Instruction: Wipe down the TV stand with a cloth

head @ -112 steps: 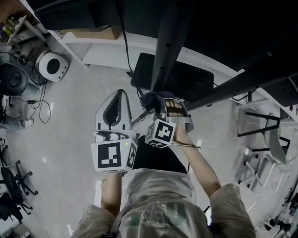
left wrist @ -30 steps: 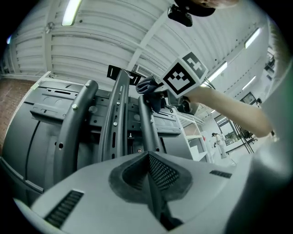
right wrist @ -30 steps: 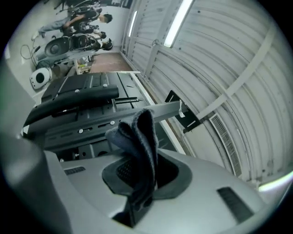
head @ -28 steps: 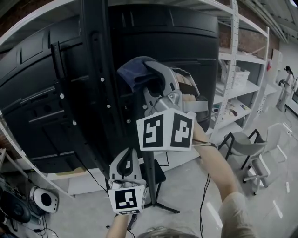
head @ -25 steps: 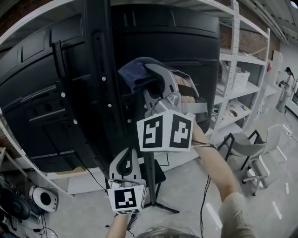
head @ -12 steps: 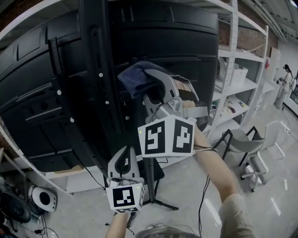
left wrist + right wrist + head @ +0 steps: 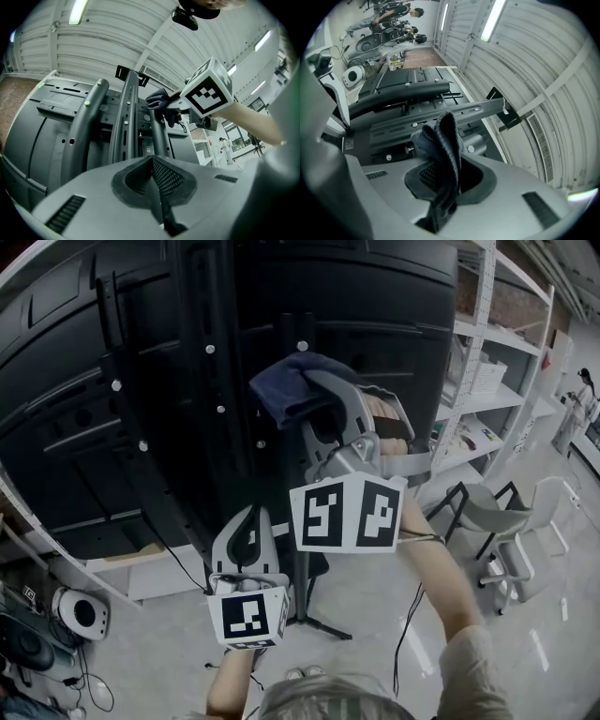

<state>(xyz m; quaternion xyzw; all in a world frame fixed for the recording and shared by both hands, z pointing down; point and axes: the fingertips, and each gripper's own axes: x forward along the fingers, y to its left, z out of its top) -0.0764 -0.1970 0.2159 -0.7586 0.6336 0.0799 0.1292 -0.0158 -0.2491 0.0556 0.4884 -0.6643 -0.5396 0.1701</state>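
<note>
Left gripper: held low and nearest the person. Its fingers are pressed together and nothing is seen between them.
Right gripper: raised higher and farther, just above the left one. Its fingers are clenched on a fold of the cloth.
Cloth: dark blue-grey and bunched. It is pinched low down, so a soft wad stands out past the finger tips. The wad is held close against the stand's upright metalwork, but actual contact cannot be confirmed.
How the cloth handles: it is judged light, soft and limp, and not fragile. It should fold and drag under pressure, and could be tugged loose if it snags on a bolt head. Hold is best taken deep on a doubled fold, as is seen here, with enough left free for wiping.
TV stand: black metal, with upright rails dotted with pale bolts, and the back of 1 large dark screen is carried on it. It is judged rigid and heavy, so firm strokes should be tolerated.
Far right: white shelving and a chair are seen, well apart from the stand.
</note>
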